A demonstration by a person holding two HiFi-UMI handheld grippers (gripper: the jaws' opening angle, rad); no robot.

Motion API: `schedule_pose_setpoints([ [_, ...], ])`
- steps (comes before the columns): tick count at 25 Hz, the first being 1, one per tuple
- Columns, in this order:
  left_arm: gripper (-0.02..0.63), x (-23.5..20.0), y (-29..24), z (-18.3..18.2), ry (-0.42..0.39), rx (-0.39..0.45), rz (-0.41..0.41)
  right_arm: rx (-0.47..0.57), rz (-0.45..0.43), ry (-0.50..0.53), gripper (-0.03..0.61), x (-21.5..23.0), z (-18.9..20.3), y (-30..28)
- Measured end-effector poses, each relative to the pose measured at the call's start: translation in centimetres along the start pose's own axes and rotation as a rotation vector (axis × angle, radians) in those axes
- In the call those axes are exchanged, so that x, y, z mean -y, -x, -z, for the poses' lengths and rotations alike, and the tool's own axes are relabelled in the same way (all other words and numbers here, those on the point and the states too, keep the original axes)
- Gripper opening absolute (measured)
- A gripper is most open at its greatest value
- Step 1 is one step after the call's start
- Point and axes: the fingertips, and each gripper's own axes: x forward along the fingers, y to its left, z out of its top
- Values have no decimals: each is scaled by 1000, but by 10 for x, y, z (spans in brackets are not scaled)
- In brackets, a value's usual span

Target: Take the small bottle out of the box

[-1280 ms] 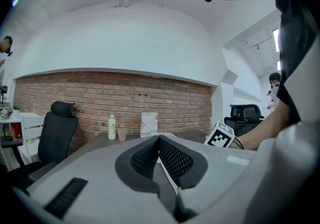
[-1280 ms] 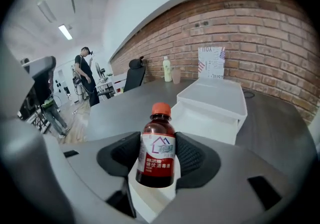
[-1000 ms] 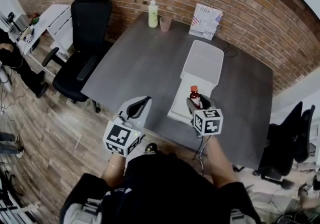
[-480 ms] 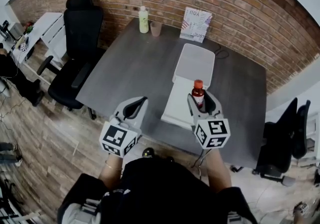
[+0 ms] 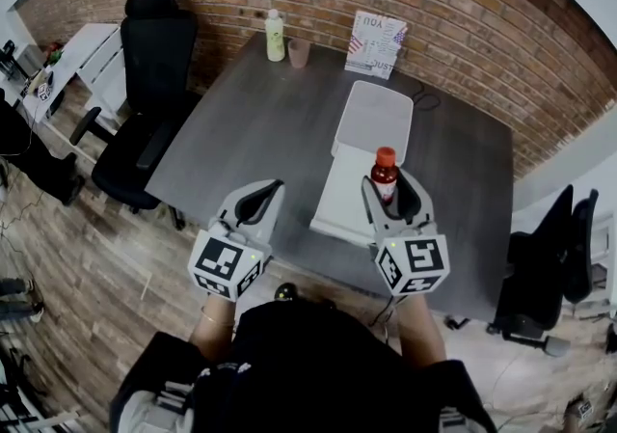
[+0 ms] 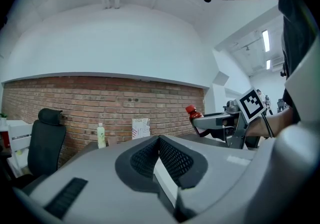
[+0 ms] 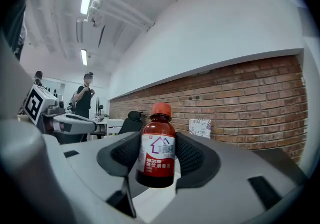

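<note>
The small bottle (image 5: 385, 169) is held upright in the right claw (image 5: 388, 192), gripped at the label between the two pads, its red cap standing above them. It is raised over the right rim of the white box (image 5: 339, 202), whose lid is laid back toward the brick wall. The box's near edge sits close to the near edge of the bench (image 5: 241, 122). The left claw (image 5: 258, 203) is closed on nothing and is held over the bench's near edge, left of the box. A wide stretch of bench top is seen between the box and the left edge. An office chair (image 5: 145, 84) stands just beside that left edge.
</note>
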Motion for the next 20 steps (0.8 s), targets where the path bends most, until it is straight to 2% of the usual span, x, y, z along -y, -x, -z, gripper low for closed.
schedule_pose_setpoints([
  [20, -3, -3, -1, 0, -5, -12, -3, 32, 13, -16, 219, 5, -10, 4],
])
